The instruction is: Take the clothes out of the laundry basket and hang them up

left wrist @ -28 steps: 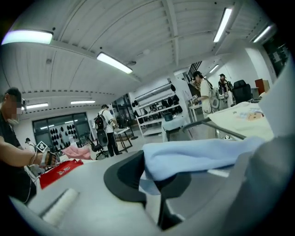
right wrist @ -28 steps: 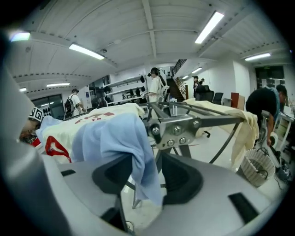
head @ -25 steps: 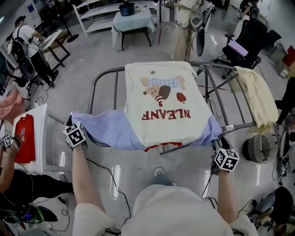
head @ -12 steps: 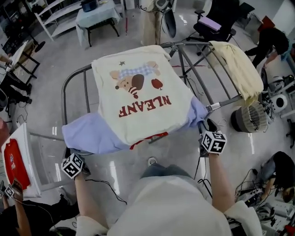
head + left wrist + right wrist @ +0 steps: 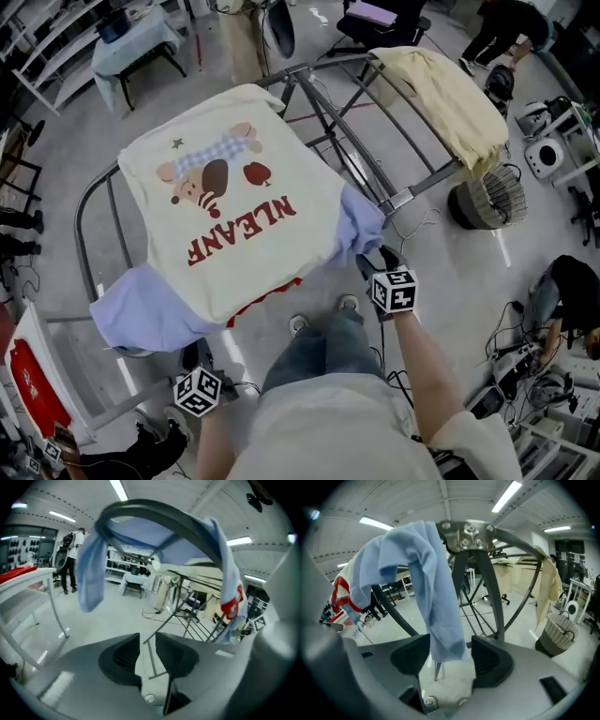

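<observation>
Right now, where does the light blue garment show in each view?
Head view: light blue garment lower left, peeking from under the cream T-shirt.
Left gripper view: light blue garment top, draped over the grey drying rack.
Right gripper view: light blue garment centre, hanging down.
Shared landmark: grey drying rack.

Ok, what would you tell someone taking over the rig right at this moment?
Left gripper: low, clear of the drying rack, jaws just closed partway, nothing between them.
Right gripper: jaws just opened; hem of the blue garment hangs between them, not pinched.
Done: blue garment, with the cream T-shirt over it, lies on the rack; a yellow garment hangs on its far wing.
To do: a red garment in the laundry basket.
</observation>
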